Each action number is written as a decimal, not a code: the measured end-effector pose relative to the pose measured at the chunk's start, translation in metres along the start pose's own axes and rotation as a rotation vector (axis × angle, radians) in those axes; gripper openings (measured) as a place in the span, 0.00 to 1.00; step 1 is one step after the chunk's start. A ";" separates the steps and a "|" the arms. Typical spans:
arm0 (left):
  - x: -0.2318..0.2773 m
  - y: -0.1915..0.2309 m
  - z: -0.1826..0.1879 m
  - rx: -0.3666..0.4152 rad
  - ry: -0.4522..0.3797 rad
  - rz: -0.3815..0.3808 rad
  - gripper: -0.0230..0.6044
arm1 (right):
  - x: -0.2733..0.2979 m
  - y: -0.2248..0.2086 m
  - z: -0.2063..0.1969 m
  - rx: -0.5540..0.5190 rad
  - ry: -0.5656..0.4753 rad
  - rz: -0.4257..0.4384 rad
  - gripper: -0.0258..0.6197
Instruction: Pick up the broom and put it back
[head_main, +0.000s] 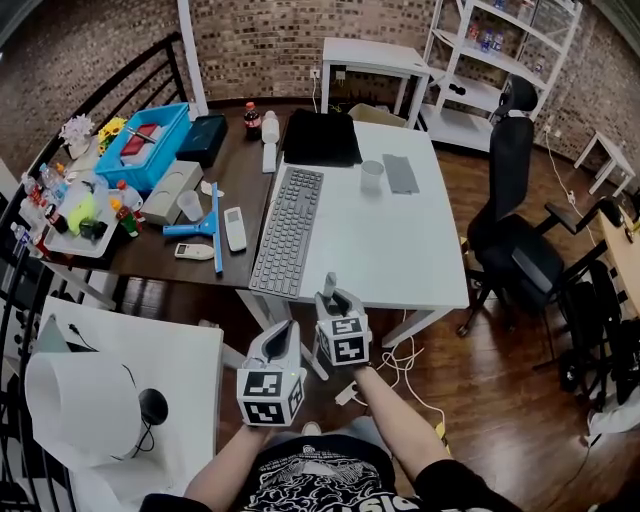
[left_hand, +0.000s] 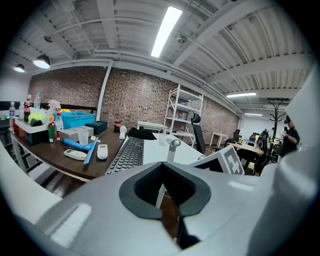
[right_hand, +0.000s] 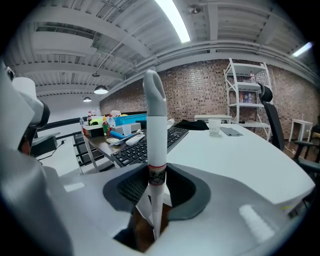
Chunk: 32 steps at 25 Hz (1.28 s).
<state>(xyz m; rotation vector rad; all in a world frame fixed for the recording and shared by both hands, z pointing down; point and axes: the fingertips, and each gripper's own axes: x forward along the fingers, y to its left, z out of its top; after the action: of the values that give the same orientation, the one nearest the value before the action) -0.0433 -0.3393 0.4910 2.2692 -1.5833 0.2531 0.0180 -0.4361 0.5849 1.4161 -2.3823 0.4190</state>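
**Broom in right gripper, left one spare**

Right gripper (head_main: 331, 300) is clenched on the broom's white handle (right_hand: 155, 125), held upright beside the white desk (head_main: 425, 245), which looks like a carry pose for returning it. Left gripper (head_main: 284, 332) is released and empty. Brush end unseen.

Broom handle (right_hand: 155, 115): we see white, with a red-edged band marked black.
Keyboard (head_main: 288, 232): we see dark grey.
Table (head_main: 420, 250): white.
Bin (head_main: 140, 150): bright blue.
Wall (head_main: 260, 40): brown brick pattern.
Floor (head_main: 500, 400): we see brown wood planks.
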 end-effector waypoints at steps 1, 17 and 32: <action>0.000 0.000 0.000 0.000 0.002 0.002 0.05 | 0.002 -0.001 0.000 -0.001 0.002 0.000 0.20; 0.010 0.001 0.002 0.006 0.010 0.013 0.05 | 0.012 -0.008 0.009 -0.023 0.000 0.010 0.21; 0.004 -0.003 0.000 0.001 0.005 0.006 0.05 | 0.006 -0.001 -0.001 -0.010 0.026 0.038 0.27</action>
<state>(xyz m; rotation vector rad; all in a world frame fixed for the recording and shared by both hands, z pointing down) -0.0393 -0.3418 0.4919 2.2633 -1.5882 0.2609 0.0161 -0.4403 0.5886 1.3550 -2.3905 0.4322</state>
